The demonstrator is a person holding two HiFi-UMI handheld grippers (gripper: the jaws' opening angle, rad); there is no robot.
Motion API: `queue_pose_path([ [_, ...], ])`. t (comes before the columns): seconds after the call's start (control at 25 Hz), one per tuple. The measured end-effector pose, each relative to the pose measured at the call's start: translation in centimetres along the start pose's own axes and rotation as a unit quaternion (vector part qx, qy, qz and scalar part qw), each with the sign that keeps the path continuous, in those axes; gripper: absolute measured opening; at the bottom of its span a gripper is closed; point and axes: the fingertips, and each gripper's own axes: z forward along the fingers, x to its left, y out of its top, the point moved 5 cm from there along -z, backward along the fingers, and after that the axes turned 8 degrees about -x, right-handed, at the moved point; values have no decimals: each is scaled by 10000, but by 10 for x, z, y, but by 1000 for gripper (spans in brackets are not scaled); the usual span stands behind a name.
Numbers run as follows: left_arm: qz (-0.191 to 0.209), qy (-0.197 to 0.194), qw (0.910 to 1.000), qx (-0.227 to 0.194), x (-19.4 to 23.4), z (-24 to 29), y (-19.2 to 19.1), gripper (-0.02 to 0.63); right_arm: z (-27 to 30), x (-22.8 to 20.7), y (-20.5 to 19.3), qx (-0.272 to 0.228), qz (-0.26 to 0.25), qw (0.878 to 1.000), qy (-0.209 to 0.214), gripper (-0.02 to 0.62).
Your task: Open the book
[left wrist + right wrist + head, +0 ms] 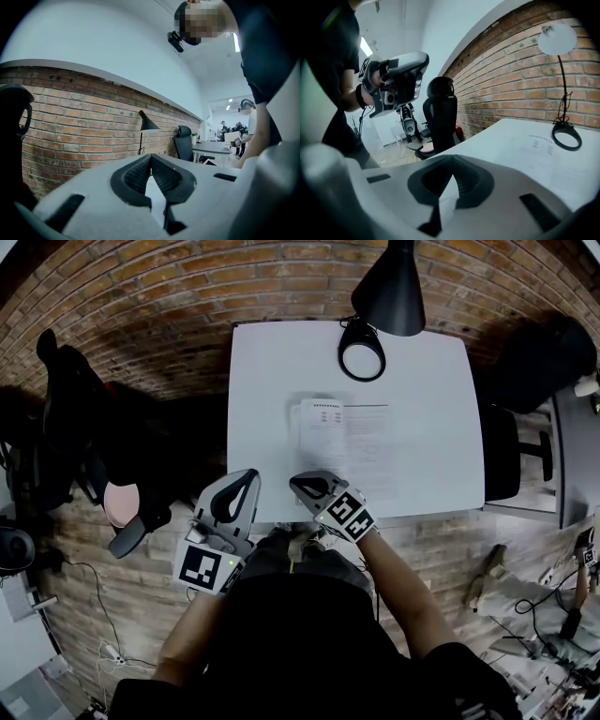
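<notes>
Where one book [342,442] lies, two grippers [251,476] [298,484], one lamp [389,292]

Head view: heavy fisheye bending, dark corners. The white counter [431,427] glares - print on the book [347,442] is washed pale. Both gripper views: vignetted edges, soft foreground - ceiling light [365,46] blown out.

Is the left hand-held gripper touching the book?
Apart. The head view shows bare table between the left hand-held gripper and the book.
</notes>
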Motion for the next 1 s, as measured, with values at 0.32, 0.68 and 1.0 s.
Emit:
queue_pose_path([
  [0.32,17,11,10000,-16,13,-14,3,25,21,10,-2,136,6,9999,67,12],
  [0.68,78,62,9999,-38,39,-29,2,25,44,10,-18,460,146,9988,61,12],
  [1.0,19,-100,9999,-63,54,-18,-1,25,54,4,-32,608,396,9974,-20,12],
])
